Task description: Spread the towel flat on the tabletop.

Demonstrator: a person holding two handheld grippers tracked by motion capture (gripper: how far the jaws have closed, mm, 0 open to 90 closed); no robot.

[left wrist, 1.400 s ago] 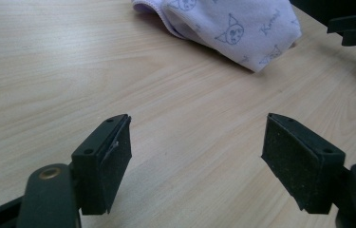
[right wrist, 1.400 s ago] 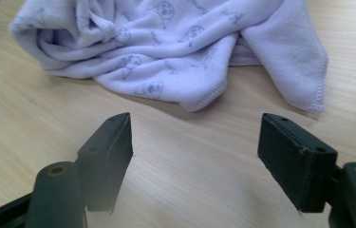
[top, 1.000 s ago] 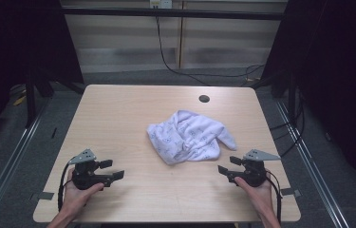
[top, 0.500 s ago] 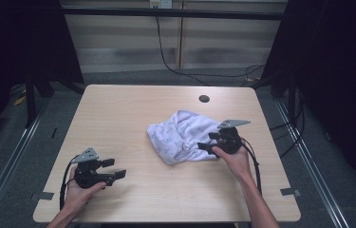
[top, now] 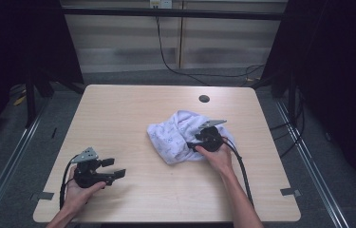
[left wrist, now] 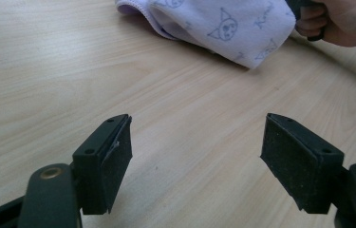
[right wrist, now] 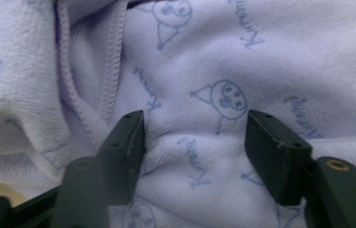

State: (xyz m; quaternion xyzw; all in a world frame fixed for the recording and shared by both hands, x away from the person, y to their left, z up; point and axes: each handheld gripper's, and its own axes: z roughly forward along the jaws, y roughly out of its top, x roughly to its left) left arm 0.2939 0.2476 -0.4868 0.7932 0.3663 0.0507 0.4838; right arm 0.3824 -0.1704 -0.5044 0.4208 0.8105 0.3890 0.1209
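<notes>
R tool [right wrist: 194,156] closing, tips sunk in towel [right wrist: 242,61].

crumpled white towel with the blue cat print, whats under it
The crumpled white towel with blue cat print lies directly on the light wooden table. Its folds cover whatever might sit beneath the heap. The right gripper presses into its near edge, jaws closing around a fold.

The towel [top: 182,137] is lying crumpled on the table [top: 133,114], just ahead of the right gripper [top: 195,144], whose jaws are being pressed into its folds. The left gripper [top: 115,172] is being held well apart from the towel, over bare tabletop, nearer the table's front left edge.
</notes>
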